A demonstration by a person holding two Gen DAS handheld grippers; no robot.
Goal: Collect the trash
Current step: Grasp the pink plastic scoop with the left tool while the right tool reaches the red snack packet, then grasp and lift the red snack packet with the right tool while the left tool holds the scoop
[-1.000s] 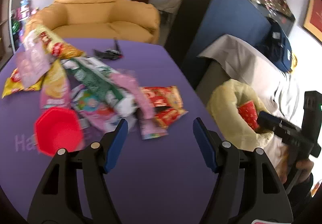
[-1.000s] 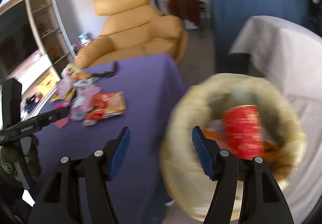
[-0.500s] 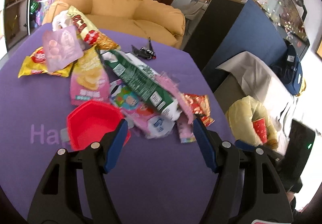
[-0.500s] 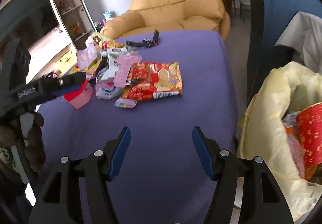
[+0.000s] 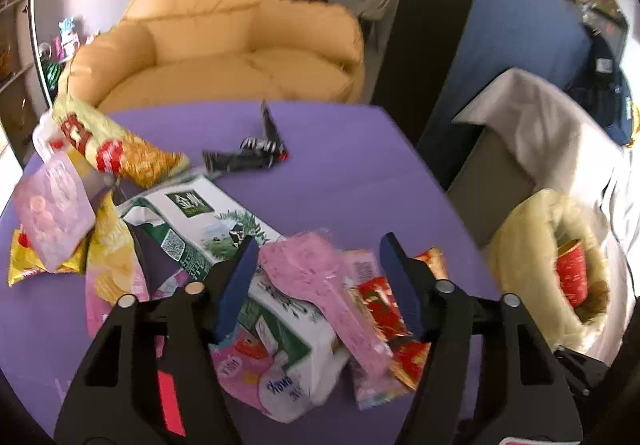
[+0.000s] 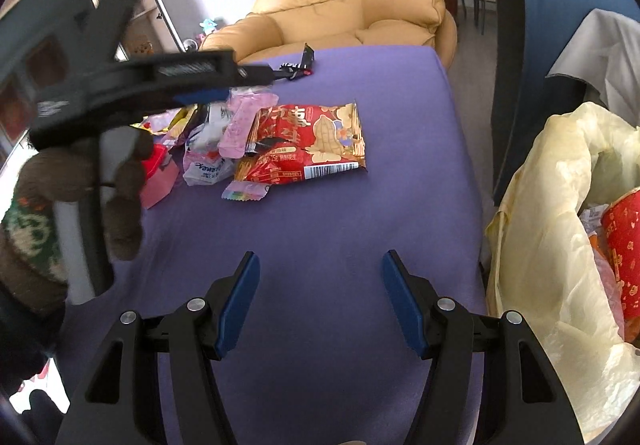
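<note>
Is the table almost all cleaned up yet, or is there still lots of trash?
Only a little is done: a red cup and some scraps sit in the yellow trash bag. Nothing is in hand; the left gripper hangs open over the pink wrapper, and the right gripper is open and empty. Lots is left: the red peanut packet, green-and-white bag and other wrappers lie on the purple table.

Little text can be read. On the red peanut snack packet [image 6: 310, 143], large white Chinese characters, a barcode and the figure "15g" are printed. A QR code and a small white logo are carried by the green-and-white package [image 5: 224, 241]. Inverted blue lettering on the white wrapper [image 6: 206, 167] is not legible.
</note>
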